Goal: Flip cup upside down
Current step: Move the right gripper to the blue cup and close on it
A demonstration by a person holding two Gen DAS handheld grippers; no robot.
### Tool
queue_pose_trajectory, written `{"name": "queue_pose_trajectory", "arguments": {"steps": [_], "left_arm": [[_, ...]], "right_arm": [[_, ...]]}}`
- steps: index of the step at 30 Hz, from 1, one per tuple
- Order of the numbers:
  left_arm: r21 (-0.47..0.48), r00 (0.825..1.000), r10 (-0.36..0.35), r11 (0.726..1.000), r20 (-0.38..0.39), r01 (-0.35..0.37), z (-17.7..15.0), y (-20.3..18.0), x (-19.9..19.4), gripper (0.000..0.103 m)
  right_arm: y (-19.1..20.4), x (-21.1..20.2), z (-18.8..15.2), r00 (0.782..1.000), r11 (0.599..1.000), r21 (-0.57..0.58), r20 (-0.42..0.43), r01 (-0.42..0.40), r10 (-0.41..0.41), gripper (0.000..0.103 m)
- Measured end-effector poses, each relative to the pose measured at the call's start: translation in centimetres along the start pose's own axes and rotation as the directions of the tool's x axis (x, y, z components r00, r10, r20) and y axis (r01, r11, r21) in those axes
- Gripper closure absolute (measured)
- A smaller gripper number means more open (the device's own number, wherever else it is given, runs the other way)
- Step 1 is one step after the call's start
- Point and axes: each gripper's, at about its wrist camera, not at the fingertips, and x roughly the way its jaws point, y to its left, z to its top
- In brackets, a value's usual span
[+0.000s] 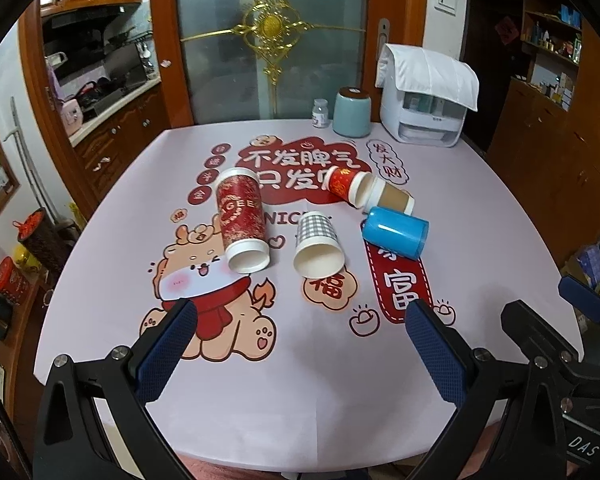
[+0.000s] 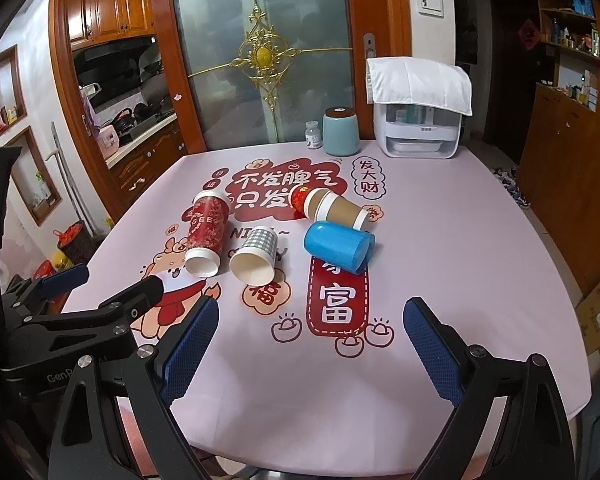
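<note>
Several cups lie on their sides mid-table: a tall red patterned cup [image 1: 241,220] [image 2: 205,232], a grey-checked paper cup [image 1: 317,245] [image 2: 256,255], a blue plastic cup [image 1: 396,231] [image 2: 337,245], a brown-sleeved paper cup [image 1: 392,198] [image 2: 342,210] and a small red cup [image 1: 340,182] [image 2: 299,199] behind it. My left gripper [image 1: 300,320] is open and empty, hovering over the near table. My right gripper [image 2: 310,320] is open and empty, also short of the cups. The left gripper also shows at the left of the right wrist view [image 2: 112,288].
The table carries a pink printed cloth [image 1: 300,380] [image 2: 300,400]. At the far edge stand a teal canister [image 1: 352,114] [image 2: 341,132], a small white bottle [image 1: 320,114] [image 2: 313,135] and a white appliance under a cloth [image 1: 424,100] [image 2: 418,120]. Cabinets flank both sides.
</note>
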Motion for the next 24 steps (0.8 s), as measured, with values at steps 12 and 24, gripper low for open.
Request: {"name": "queue_pose_trajectory", "arguments": {"steps": [12, 24], "left_arm": [[0.059, 1.0, -0.014, 0.998, 0.02, 0.013, 4.8, 0.3, 2.4, 0.001], [0.1, 0.998, 0.034, 0.995, -0.053, -0.029, 10.1, 0.9, 10.2, 0.001]], "right_arm": [[-1.5, 3.3, 5.0, 1.0, 0.997, -0.073, -0.019, 0.012, -0.014, 0.008], [-5.3, 16.8, 13.9, 0.969, 0.982, -0.158, -0.238, -0.107, 0.067, 0.009]]}}
